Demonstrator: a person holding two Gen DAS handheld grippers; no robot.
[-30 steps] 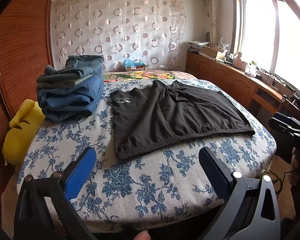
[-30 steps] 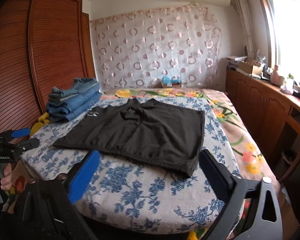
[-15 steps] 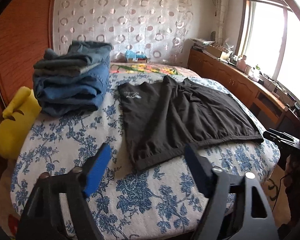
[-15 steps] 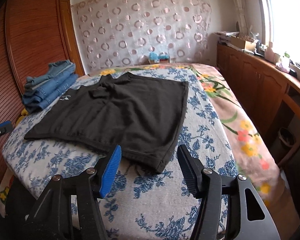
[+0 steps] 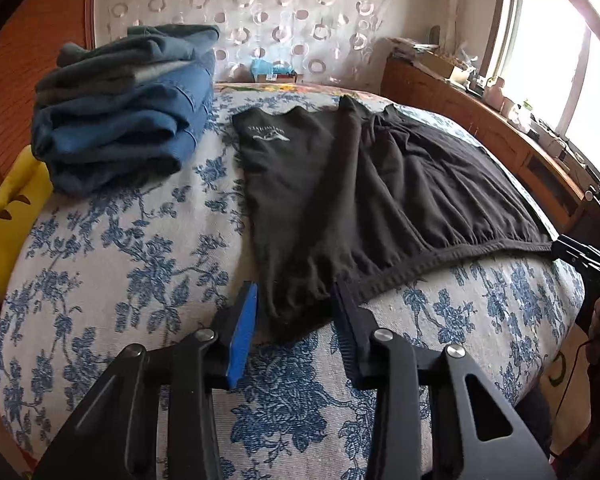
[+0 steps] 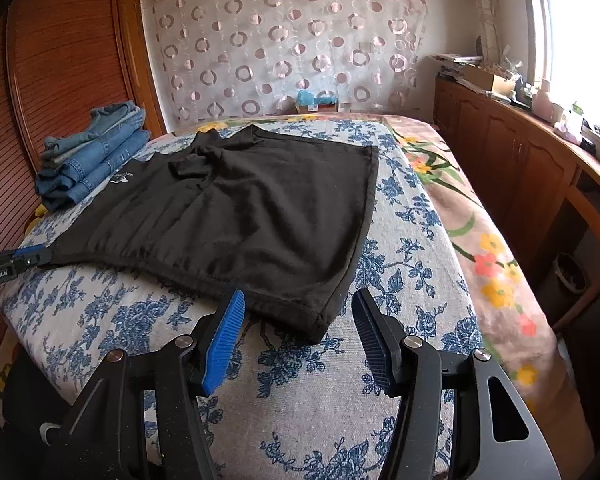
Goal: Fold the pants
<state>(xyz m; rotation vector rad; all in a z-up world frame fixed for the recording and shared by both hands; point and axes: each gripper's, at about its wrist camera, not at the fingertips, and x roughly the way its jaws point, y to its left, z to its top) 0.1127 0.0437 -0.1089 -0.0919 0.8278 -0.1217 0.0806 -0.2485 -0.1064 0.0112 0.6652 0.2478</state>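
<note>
The black pants (image 5: pixel 380 184) lie spread flat on the blue-flowered bedspread (image 5: pixel 140 248), waistband toward the near edge, with a stack of folded jeans (image 5: pixel 124 112) at about ten o'clock from them in the left wrist view. The left gripper (image 5: pixel 296 312) has just been closing, and its jaws straddle the pants' near left corner (whether the pads already press the cloth I cannot tell). The right gripper (image 6: pixel 298 320) is spread around the near right corner, its pads clear of the cloth.
</note>
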